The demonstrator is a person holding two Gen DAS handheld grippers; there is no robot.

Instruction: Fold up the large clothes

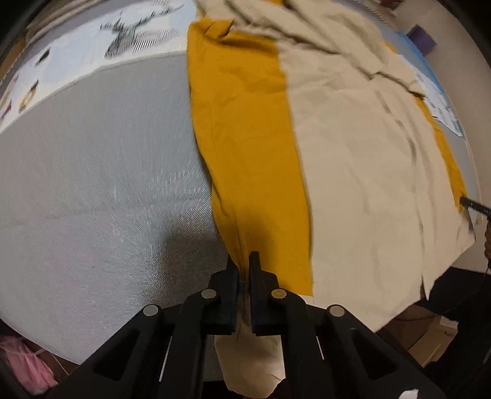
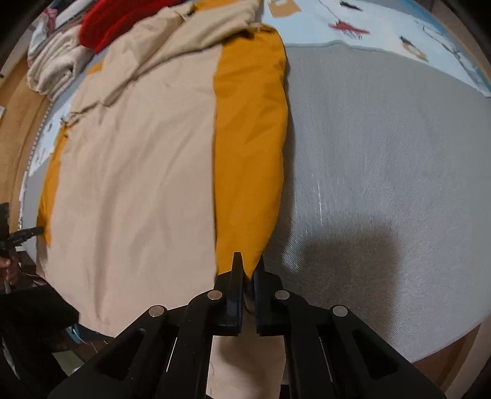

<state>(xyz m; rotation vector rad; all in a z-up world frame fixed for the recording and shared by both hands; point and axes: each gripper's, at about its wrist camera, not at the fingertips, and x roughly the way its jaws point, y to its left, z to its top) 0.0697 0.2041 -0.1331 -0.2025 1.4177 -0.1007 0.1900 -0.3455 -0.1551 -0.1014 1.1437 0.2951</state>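
The large beige and mustard-yellow cloth garment (image 1: 353, 159) lies spread over the grey woven mat (image 1: 92, 184) on the bed, its collar end bunched at the far side. The left tongs (image 1: 243, 270) are pinched narrow on the mustard panel's near corner, with beige fabric hanging below them. The right tongs (image 2: 248, 270) are likewise closed narrow on the opposite mustard hem corner.

Each grip appears to take only a thin bite of cloth, so a quick lift could pull a corner free and spoil the fold. Uneven pulling between the two hands would likely skew the hem and leave the sides mismatched. The bunched upper part may drag and wrinkle under the folded layer. The red knitted item (image 2: 119, 21) and the folded cream towel (image 2: 55, 70) lie just beside the collar end and could snag.
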